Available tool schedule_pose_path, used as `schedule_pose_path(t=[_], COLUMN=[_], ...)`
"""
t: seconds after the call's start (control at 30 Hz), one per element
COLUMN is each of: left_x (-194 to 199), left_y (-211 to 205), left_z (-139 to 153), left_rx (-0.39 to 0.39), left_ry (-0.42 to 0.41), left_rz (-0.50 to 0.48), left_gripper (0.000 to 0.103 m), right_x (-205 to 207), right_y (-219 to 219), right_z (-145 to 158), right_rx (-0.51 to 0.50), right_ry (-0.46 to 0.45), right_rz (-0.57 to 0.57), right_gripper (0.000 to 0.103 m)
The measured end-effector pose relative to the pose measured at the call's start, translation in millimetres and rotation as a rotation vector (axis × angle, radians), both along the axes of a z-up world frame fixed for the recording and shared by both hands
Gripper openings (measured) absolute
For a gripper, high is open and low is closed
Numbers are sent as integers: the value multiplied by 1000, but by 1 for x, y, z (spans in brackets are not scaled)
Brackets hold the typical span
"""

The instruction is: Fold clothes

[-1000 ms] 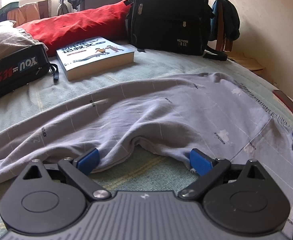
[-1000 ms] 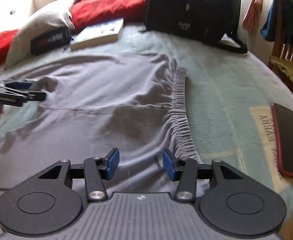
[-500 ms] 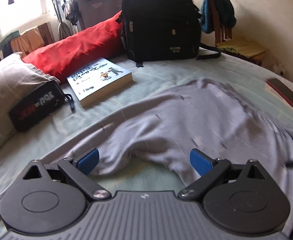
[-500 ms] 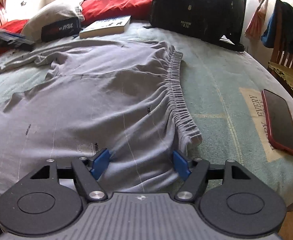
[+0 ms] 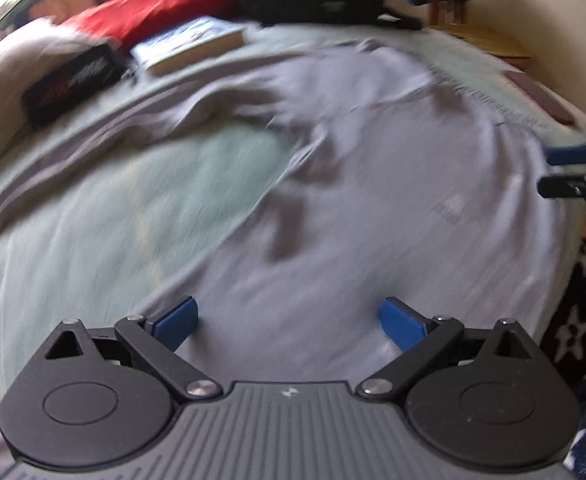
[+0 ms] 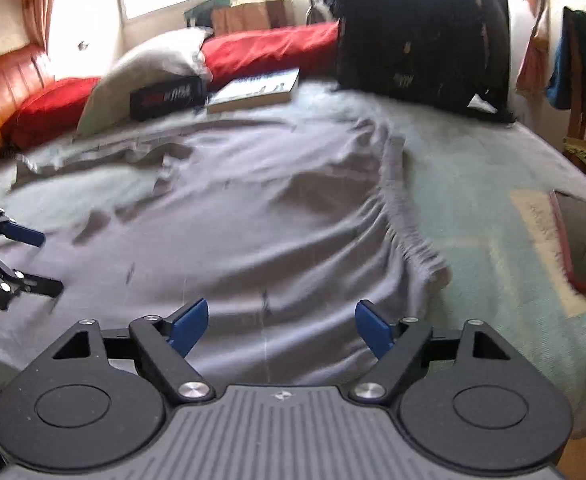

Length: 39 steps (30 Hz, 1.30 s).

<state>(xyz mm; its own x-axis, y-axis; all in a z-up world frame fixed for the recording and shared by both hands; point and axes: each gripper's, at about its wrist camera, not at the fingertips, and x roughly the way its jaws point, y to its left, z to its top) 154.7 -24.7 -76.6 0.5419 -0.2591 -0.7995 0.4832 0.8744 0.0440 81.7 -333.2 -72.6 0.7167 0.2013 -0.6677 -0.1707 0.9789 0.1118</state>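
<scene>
Lying spread across the pale green bedspread (image 6: 473, 184), the grey cotton trousers with the gathered elastic waistband (image 6: 277, 208) are reaching down to the bed's near edge, where both tongs are hovering over them. The left gripper (image 5: 289, 320) is standing wide, grey cloth beneath its blue pads, nothing pinched. The right gripper (image 6: 281, 322) is also standing wide over the cloth near the waistband end; its jaws have just been opening, with fabric below but not clamped. Compared with a second ago, the left gripper is sitting further toward the near edge, and more bare bedspread is showing between the trouser legs. A red-cased phone (image 6: 585, 244) is lying near the bed's right edge.
</scene>
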Motion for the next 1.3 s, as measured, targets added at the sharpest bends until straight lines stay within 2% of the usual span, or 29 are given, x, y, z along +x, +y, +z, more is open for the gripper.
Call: schedule_pose_path(t=[0.07, 0.13, 0.3, 0.43, 0.53, 0.6, 0.67, 0.8, 1.03, 1.17, 1.3], left_x=[-11, -21, -57, -77, -75, -70, -64, -64, -25, 17, 65], left_y=[15, 30, 63, 79, 90, 103, 116, 122, 156, 190, 228], left_z=[0, 1, -1, 3, 12, 13, 3, 2, 32, 48, 49], left_rx=[-30, -33, -41, -34, -11, -54, -100, -104, -150, -170, -205], left_ry=[2, 6, -11, -17, -61, -62, -5, -13, -49, -73, -60], left_rz=[35, 78, 179, 223, 284, 338, 377, 360, 396, 444, 503], left_gripper=[98, 98, 100, 100, 100, 100, 100, 101, 101, 101, 101], right_x=[0, -2, -2, -2, -2, -3, -5, -3, 20, 36, 56], right_y=[4, 6, 11, 14, 14, 14, 14, 14, 23, 35, 51], right_z=[-9, -15, -19, -21, -16, -11, -4, 8, 20, 24, 29], right_rx=[-17, -24, -36, -48, -40, -22, 9, 81, 253, 268, 237], right_ry=[10, 6, 2, -2, 0, -5, -15, -26, 14, 32, 47], right_rz=[6, 18, 31, 31, 17, 7, 4, 16, 83, 115, 156], right_gripper=[88, 97, 103, 103, 103, 103, 103, 103, 103, 103, 103])
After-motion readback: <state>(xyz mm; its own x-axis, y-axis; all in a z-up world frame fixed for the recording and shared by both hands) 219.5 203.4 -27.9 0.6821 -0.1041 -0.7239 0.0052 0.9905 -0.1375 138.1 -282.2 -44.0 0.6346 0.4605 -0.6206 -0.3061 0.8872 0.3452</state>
